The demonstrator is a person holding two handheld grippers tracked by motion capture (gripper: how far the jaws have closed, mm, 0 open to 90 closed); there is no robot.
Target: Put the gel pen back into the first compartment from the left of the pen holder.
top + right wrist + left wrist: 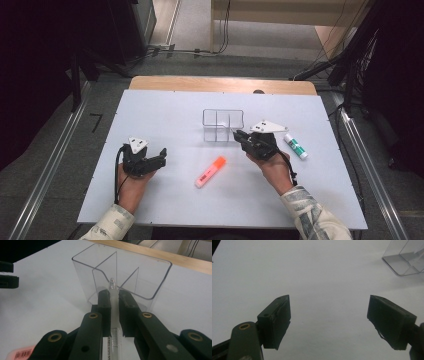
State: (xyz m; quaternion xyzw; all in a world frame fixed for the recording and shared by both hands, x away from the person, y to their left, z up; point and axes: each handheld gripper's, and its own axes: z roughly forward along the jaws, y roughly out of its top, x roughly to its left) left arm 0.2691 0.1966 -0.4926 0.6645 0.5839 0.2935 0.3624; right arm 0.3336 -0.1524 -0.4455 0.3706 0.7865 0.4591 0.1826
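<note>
Holding a clear pen [113, 315] lengthwise, right tongs [114, 293] are clamped on it at center frame, tip aimed at the clear divided organizer [155, 272] just beyond, likely for dropping it in. Left tongs [329, 315] rest agape, empty, lower left on the desk [165, 110]. Orange highlighter [210, 171] and glue stick [296, 146] lie waiting nearby.

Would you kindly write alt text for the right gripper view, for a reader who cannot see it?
The right gripper has its two black fingers closed on a clear pen, whose tip points at a clear divided organizer just ahead on the white table. A wooden edge runs behind, and an orange highlighter shows at bottom left.
</note>
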